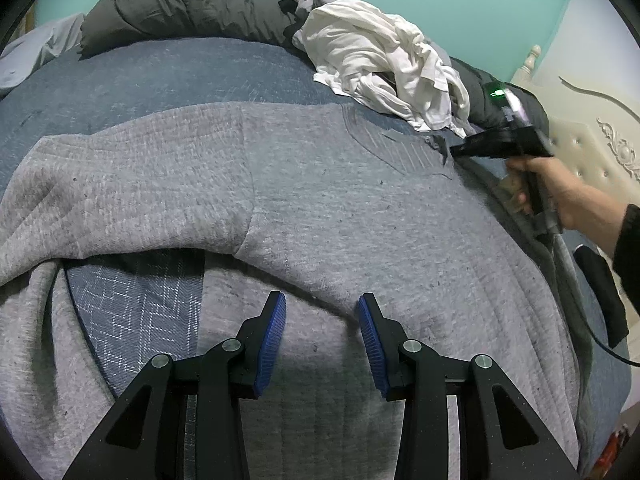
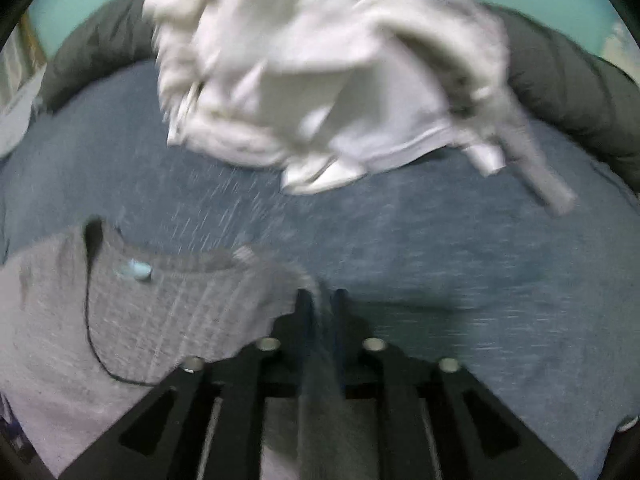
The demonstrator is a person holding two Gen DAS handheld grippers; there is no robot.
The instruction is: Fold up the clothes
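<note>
One pale blue neck label (image 2: 136, 269) — blurred, unreadable | grey sweatshirt (image 2: 168, 312)

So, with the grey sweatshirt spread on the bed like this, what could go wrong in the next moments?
1. The right tongs have a fold of the grey sweatshirt near the collar between them; pulling away could drag it out of shape.
2. The white clothes pile lies close to the collar and could get caught in a fold.
3. The left sleeve hangs bunched over the blue bedspread, so the fold may come out uneven.
</note>
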